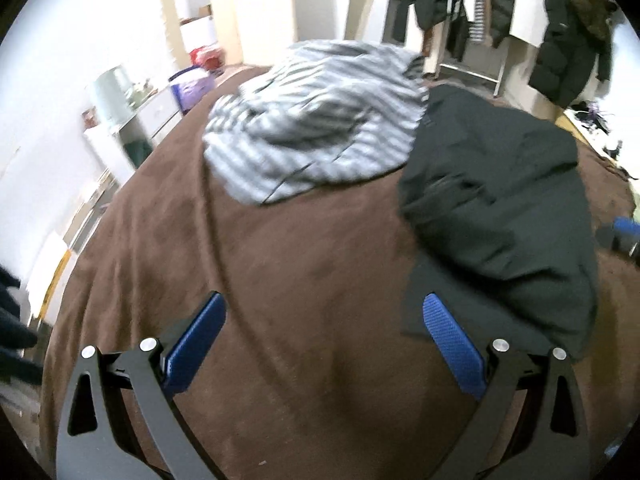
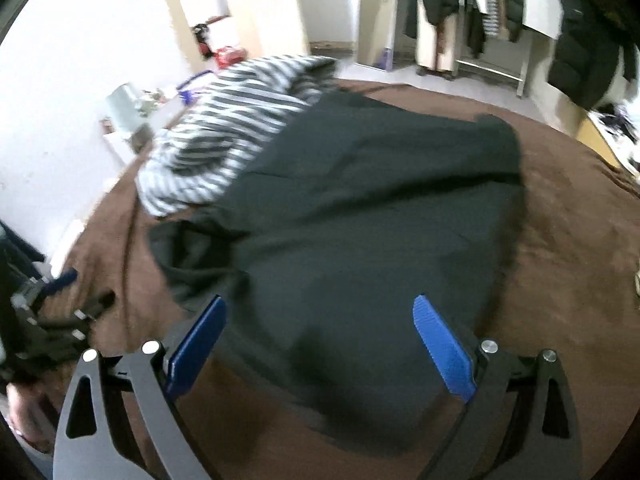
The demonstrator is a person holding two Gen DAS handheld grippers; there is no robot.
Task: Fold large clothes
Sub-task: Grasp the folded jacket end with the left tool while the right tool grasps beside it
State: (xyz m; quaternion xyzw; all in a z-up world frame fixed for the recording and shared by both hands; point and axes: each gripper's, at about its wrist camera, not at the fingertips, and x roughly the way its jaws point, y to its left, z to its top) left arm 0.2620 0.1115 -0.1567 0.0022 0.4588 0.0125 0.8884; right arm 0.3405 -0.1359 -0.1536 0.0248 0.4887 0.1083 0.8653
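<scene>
A dark green-black garment (image 1: 496, 216) lies rumpled on the brown bed cover (image 1: 304, 280), on the right in the left wrist view. It fills the middle of the right wrist view (image 2: 360, 216). A grey-and-white striped garment (image 1: 316, 120) lies crumpled beyond it, also seen in the right wrist view (image 2: 224, 132). My left gripper (image 1: 324, 320) is open and empty over bare cover, its right finger by the dark garment's near edge. My right gripper (image 2: 320, 320) is open and empty just above the dark garment's near part. The left gripper also shows at the left edge of the right wrist view (image 2: 60, 304).
A white bedside unit (image 1: 132, 120) with small items stands left of the bed. A clothes rack with hanging dark coats (image 1: 572, 36) stands beyond the bed's far right. Boxes and red items (image 1: 204, 56) sit on the floor at the far left.
</scene>
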